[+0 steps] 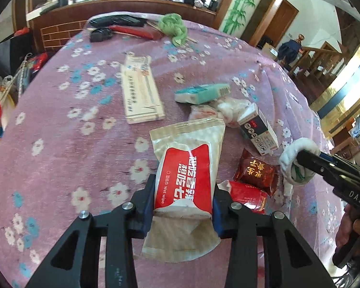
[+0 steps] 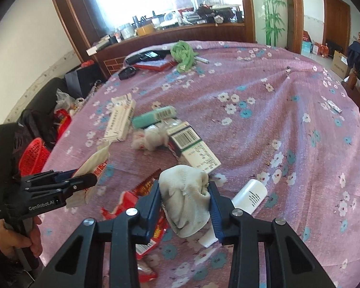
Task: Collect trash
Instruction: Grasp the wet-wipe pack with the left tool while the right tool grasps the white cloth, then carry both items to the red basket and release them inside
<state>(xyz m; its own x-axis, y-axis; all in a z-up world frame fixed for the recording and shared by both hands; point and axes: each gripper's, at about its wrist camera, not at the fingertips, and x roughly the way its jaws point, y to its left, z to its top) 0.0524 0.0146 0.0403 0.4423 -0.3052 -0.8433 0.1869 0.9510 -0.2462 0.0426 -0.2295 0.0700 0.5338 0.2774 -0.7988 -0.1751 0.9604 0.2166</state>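
Two grippers grip trash above the purple floral tablecloth (image 1: 60, 124): left gripper (image 1: 183, 206) pinches a wet-wipe packet (image 1: 187, 168); at its three o'clock, right gripper (image 2: 186, 199) clamps a crumpled white cloth (image 2: 184, 192).

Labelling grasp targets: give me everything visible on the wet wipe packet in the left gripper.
The wet wipe packet is a flat, soft sachet, translucent whitish film with crimped ends and a red panel printed with white Chinese characters and "Wet wipe". It looks sealed and slightly crumpled. The left gripper is shut on its lower half, blue pads pressing both long edges; its far end points away over the purple floral tablecloth. Whether it is lifted clear cannot be told.
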